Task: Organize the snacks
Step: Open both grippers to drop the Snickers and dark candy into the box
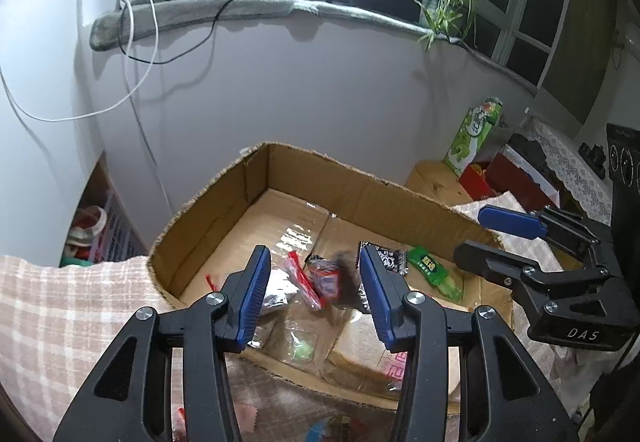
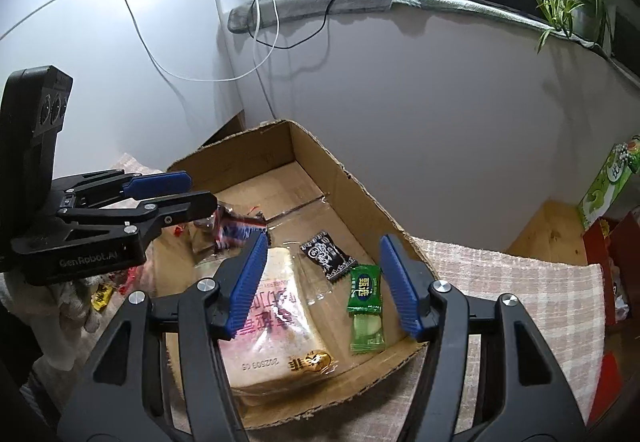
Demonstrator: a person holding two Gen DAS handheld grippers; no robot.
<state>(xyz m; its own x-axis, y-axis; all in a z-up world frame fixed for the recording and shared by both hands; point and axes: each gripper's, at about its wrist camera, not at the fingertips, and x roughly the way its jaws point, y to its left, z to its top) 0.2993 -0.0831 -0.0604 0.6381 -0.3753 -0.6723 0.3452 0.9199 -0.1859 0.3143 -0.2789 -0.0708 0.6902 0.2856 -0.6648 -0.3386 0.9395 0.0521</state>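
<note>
An open cardboard box (image 1: pixel 400 198) (image 2: pixel 344 186) rests on a checked cloth. In it lie a wrapped bread slice (image 2: pixel 276 318) (image 1: pixel 360 346), a black candy (image 2: pixel 328 254) (image 1: pixel 386 256) and a green candy (image 2: pixel 365 298) (image 1: pixel 434 270). My left gripper (image 1: pixel 316 274) (image 2: pixel 200 189) is open over the box's left part. A blurred red-and-blue snack packet (image 1: pixel 328 278) (image 2: pixel 232 228) shows between and beyond its fingers, with gaps to both pads. Other clear and red wrappers (image 1: pixel 300 278) lie below it. My right gripper (image 2: pixel 324 278) (image 1: pixel 471 234) hangs open above the bread and green candy, holding nothing.
The checked cloth (image 2: pixel 520 282) (image 1: pixel 60 322) surrounds the box. Loose snacks, one a yellow wrapper (image 2: pixel 100 294), lie on it by the box's near left. A green carton (image 1: pixel 474 134) and red box (image 1: pixel 480 178) stand to the right. White wall and cables are behind.
</note>
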